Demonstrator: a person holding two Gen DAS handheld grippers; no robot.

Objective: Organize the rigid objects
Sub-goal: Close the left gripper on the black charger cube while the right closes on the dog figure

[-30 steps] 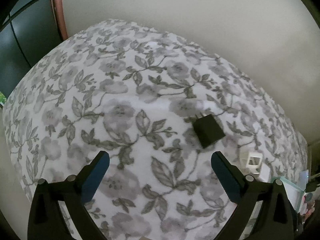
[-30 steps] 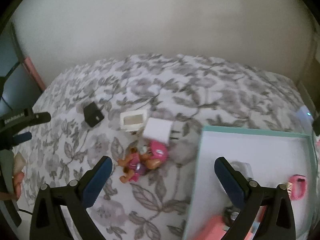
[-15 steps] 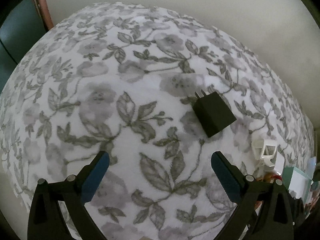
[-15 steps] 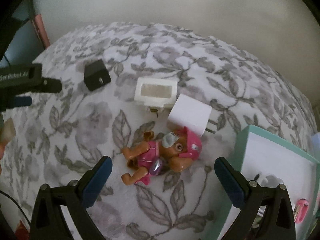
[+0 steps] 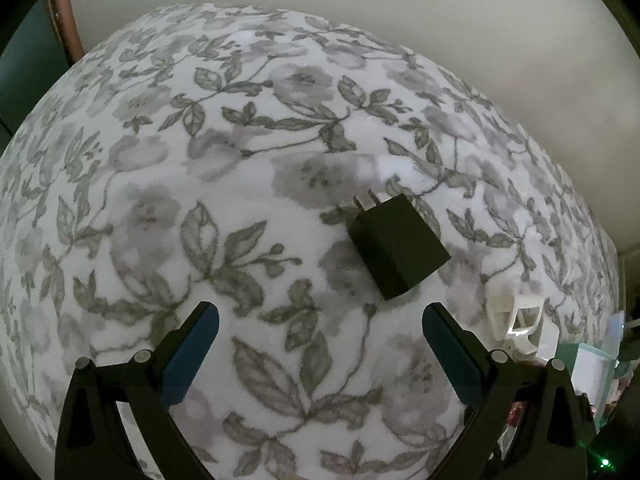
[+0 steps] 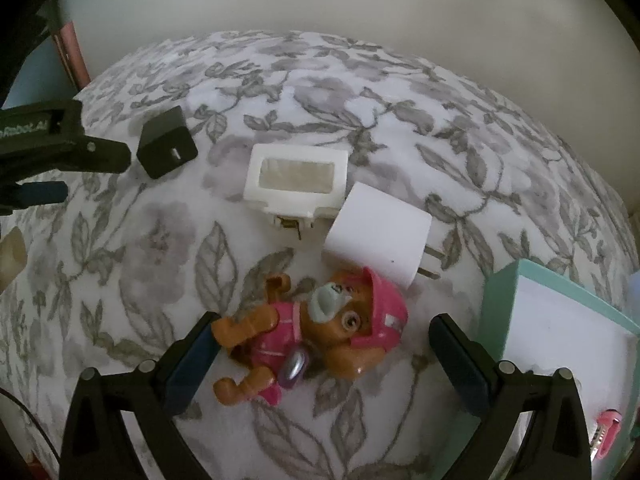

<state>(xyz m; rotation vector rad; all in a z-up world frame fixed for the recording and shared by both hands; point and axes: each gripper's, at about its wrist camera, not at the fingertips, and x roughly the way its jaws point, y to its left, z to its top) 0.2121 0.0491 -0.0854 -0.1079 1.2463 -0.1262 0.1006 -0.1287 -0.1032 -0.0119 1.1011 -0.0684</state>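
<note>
right wrist | teal box (image 6: 496, 308) | holds pink item (image 6: 606, 432)

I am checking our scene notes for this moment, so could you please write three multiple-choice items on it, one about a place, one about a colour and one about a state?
1. Where does the black charger lie relative to the white frame-shaped part in the right wrist view?
A. To its left
B. To its right
C. On top of it

2. What colour is the toy puppy's helmet?
A. Green
B. Pink
C. Yellow

3. What state is the right tool in?
A. Shut on the puppy
B. Shut on nothing
C. Open around the puppy

Answers:
1. A, the charger sits apart on the floral cover, near the left tool.
2. B, helmet and vest are both pink.
3. C, both fingers stand wide apart with the puppy lying between them.
</note>
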